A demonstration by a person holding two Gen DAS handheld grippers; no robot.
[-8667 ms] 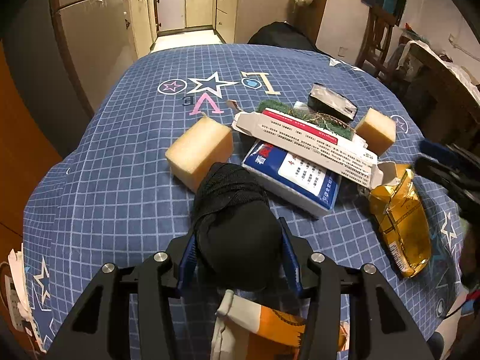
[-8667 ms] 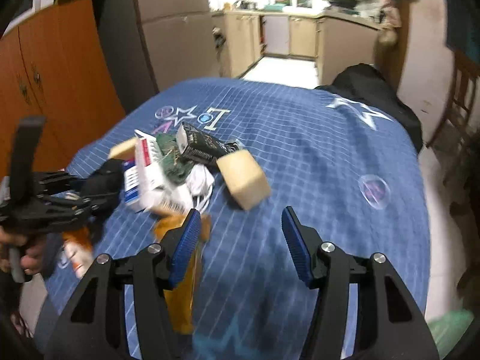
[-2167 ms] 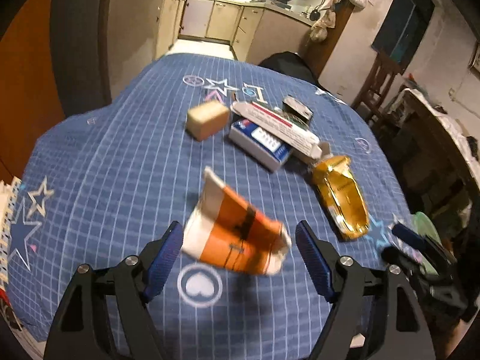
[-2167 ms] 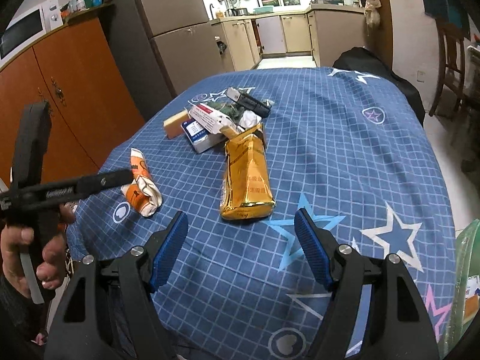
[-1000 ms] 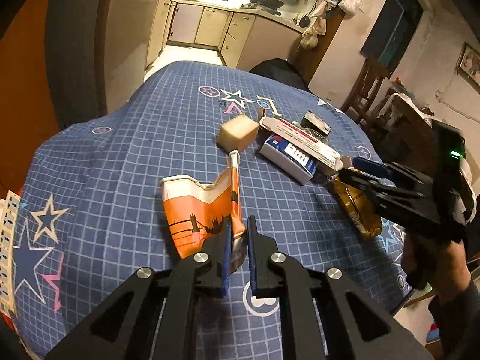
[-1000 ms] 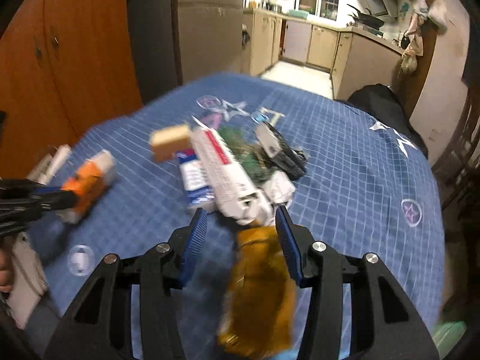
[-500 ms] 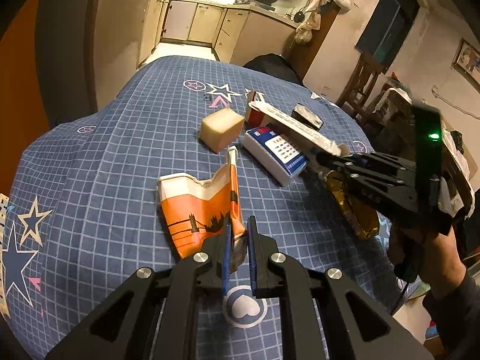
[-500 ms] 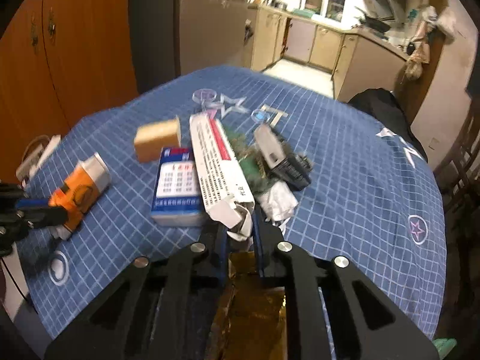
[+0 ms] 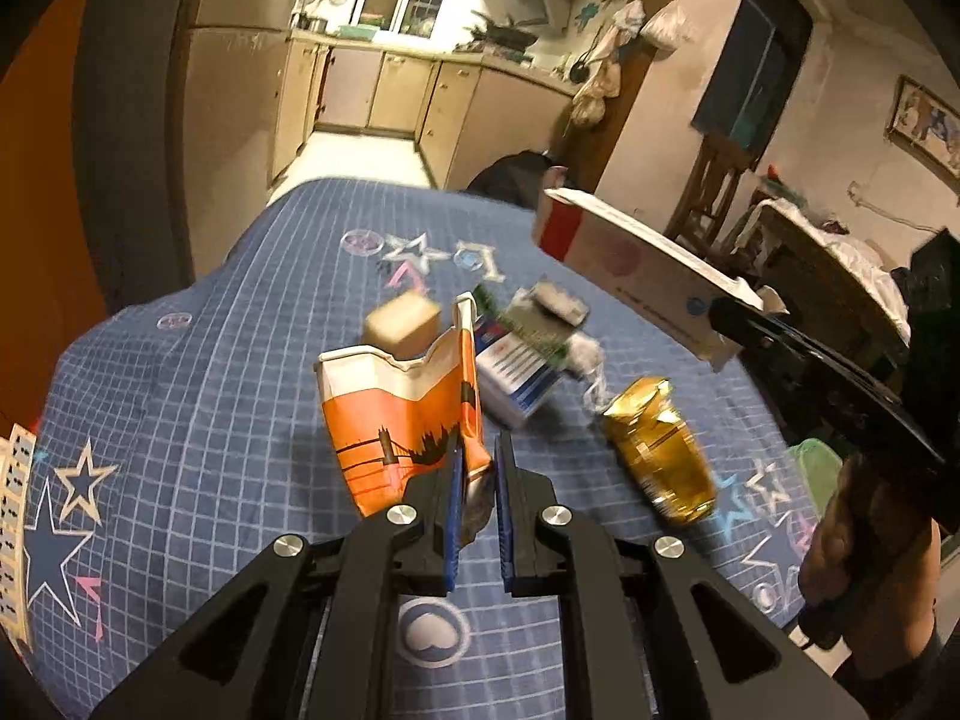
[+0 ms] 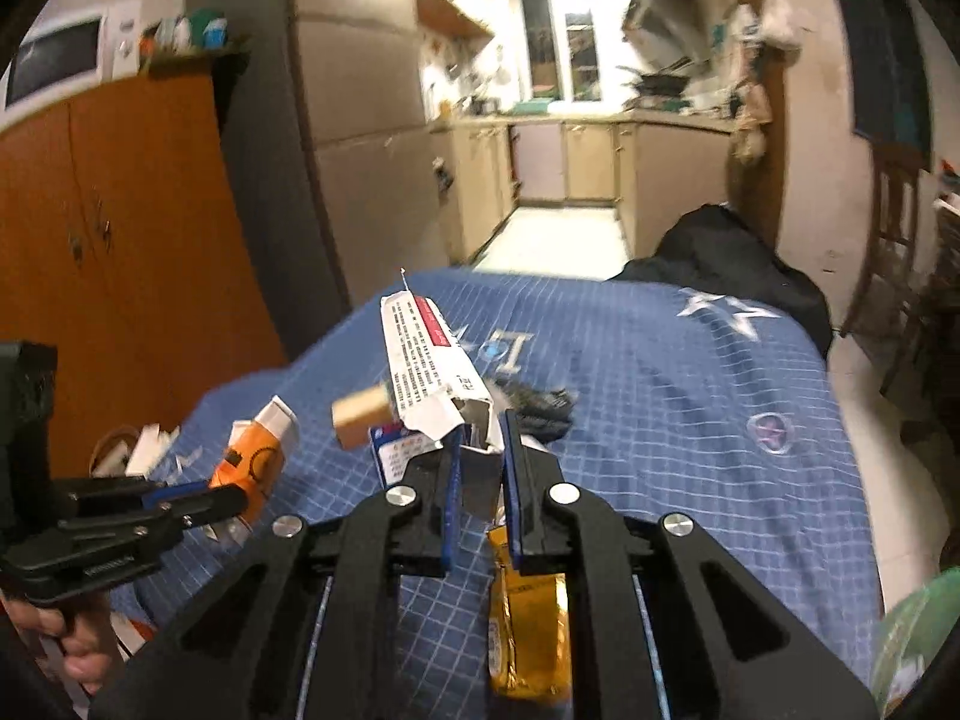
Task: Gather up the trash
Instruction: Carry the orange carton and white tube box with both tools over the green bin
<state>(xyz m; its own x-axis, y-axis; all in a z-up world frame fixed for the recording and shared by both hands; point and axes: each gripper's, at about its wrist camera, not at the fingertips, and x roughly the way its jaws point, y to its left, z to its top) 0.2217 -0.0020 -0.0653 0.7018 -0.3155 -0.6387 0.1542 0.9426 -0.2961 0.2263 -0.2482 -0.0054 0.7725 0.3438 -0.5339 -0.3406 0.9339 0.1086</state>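
- The crumpled orange-and-white paper cup [image 9: 396, 414] is pinched in the left gripper [image 9: 477, 480], above the blue checked tablecloth [image 9: 198, 396].
- The long white-and-red cardboard box [image 10: 423, 360] is held in the right gripper [image 10: 480, 450], above the pile.
- The tan sponge block [image 9: 402, 324] lies behind the cup, with the gold foil packet [image 9: 666, 450] to its right.

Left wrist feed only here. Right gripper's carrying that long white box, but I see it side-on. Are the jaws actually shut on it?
Observer: Yes. The right gripper is shut on the torn, open end of the white box.
Operator: Which face of the box is up?
Observer: The printed face, with the red stripe along one edge.
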